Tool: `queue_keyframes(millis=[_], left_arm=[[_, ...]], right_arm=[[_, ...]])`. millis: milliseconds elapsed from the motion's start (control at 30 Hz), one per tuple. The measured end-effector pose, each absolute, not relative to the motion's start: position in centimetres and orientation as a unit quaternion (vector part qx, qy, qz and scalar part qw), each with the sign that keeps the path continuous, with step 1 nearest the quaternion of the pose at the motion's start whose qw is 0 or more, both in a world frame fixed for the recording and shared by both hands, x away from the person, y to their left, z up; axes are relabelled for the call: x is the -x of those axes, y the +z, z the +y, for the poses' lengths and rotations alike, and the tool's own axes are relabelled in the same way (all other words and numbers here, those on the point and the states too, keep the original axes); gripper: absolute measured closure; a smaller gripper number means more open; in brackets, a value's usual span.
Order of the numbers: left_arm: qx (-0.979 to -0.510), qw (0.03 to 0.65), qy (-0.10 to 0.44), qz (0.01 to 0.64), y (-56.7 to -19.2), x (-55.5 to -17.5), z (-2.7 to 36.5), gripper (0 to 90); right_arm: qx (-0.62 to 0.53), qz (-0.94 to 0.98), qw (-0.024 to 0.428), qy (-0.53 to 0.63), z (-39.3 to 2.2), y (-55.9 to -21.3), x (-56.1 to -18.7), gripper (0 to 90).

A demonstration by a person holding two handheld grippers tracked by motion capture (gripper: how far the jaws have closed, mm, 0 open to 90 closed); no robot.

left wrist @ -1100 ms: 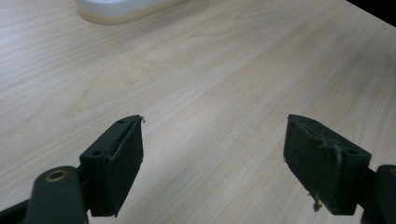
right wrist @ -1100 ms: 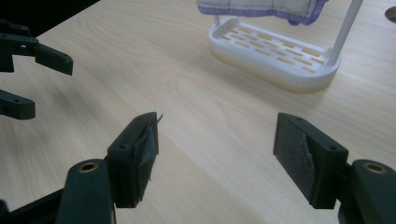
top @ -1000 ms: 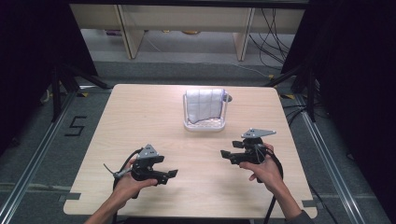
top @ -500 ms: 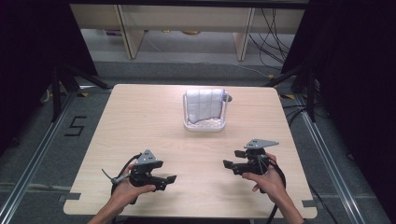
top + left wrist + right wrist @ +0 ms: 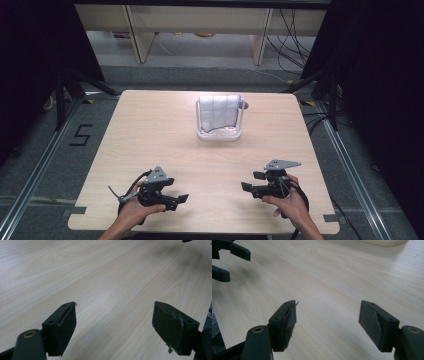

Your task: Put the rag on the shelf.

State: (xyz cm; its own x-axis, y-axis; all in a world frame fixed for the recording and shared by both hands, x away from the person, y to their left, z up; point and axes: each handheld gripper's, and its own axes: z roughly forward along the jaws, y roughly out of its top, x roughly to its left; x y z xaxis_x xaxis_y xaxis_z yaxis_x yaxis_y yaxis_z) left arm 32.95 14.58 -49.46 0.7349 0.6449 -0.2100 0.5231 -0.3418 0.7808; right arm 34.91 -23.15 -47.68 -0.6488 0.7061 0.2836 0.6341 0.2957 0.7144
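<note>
Two hand-held grippers rest low over the near part of the wooden table (image 5: 150, 135). My left gripper (image 5: 179, 201) points to the right and its jaws stand wide apart, with bare wood between them (image 5: 113, 315). My right gripper (image 5: 250, 181) points to the left, toward the other one, and is also open with nothing between its pads (image 5: 327, 312). The left gripper's jaws (image 5: 227, 257) appear at the top left of the right gripper view. A white rack (image 5: 218, 134) with a folded pale cloth (image 5: 218, 112) draped over it stands at the table's far middle.
Bare wood lies between the two grippers and the rack. The rack's pale base (image 5: 384, 242) peeks in at the top of the right gripper view. Black curtains flank the table, and shelving legs and cables stand on the floor behind it.
My right gripper has drawn back toward the near edge and sunk closer to the table. The left gripper has shifted slightly nearer too. Both stay open.
</note>
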Motion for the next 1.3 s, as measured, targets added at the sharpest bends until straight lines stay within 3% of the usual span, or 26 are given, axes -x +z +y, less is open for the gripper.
queue_keyframes(millis=[100, 200, 367, 433, 500, 567, 900, 1300], left_arm=[[-0.818, 0.446, 0.070, 0.356, -49.6, -32.7, 14.6, 19.0], [-0.818, 0.446, 0.068, 0.356, -49.8, -32.3, 14.5, 18.8], [-0.825, 0.439, 0.066, 0.349, -50.1, -31.8, 14.6, 18.7], [-0.833, 0.431, 0.066, 0.339, -50.2, -31.7, 14.8, 18.5], [-0.829, 0.433, 0.067, 0.347, -50.4, -31.4, 14.7, 18.5], [-0.833, 0.427, 0.070, 0.344, -50.5, -31.0, 14.7, 18.5], [-0.857, 0.400, 0.075, 0.317, -51.2, -29.9, 14.4, 17.9], [-0.846, 0.405, 0.082, 0.336, -51.5, -30.2, 14.6, 17.9]], right_arm=[[-0.406, 0.809, 0.060, 0.421, -23.5, -47.9, -34.5, 28.9], [-0.415, 0.804, 0.034, 0.425, -23.4, -48.2, -33.9, 27.0], [-0.396, 0.812, 0.051, 0.426, -23.6, -48.7, -33.2, 21.1], [-0.407, 0.810, 0.037, 0.420, -23.5, -48.6, -32.7, 19.4], [-0.400, 0.818, 0.059, 0.409, -23.7, -48.6, -32.5, 19.1], [-0.401, 0.819, 0.046, 0.408, -23.7, -48.8, -32.3, 18.6], [-0.411, 0.824, 0.074, 0.384, -23.8, -49.4, -30.9, 17.1], [-0.404, 0.834, 0.078, 0.368, -23.6, -49.4, -30.7, 17.0]])
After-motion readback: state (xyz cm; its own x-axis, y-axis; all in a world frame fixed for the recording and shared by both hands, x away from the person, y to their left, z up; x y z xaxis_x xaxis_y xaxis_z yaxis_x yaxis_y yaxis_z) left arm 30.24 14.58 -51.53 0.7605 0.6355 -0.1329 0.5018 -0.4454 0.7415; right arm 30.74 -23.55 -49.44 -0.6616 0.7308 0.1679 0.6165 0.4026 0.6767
